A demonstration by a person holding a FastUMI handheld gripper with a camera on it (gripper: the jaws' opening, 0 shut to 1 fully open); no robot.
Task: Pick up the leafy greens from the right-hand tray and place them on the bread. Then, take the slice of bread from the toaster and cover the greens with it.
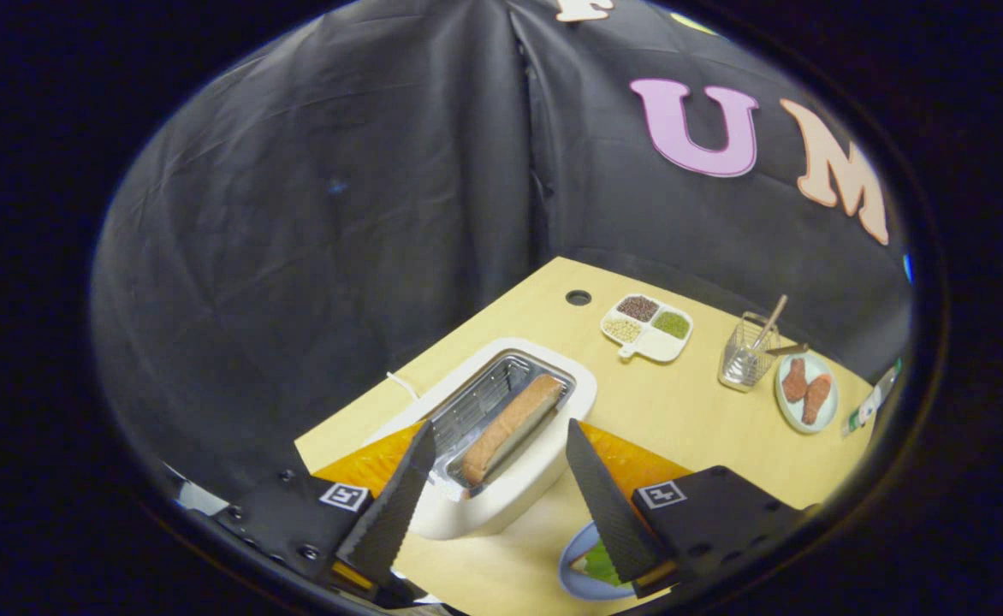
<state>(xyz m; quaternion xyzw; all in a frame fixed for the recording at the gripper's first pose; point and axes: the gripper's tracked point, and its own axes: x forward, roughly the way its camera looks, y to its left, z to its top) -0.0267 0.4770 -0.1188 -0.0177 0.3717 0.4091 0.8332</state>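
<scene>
Golden-brown slice of bread (514, 426) in a white toaster (501, 505) with a shiny metal slot. Orange mat (630, 466) on a pale wooden table (690, 411). Green leaf (602, 565) on a blue plate (574, 577). Gripper (497, 445) fingers spread, gripping nothing.

so my tongs (497, 445) sit spread above the toaster (501, 428), bread slice (512, 428) in its slot; divided dish (649, 328) and wire basket (748, 352) beyond on the worktop (681, 411).

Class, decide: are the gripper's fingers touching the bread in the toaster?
Apart. In the gripper view the open fingers stand either side of the toaster, with clear gaps to the bread in its slot.
</scene>
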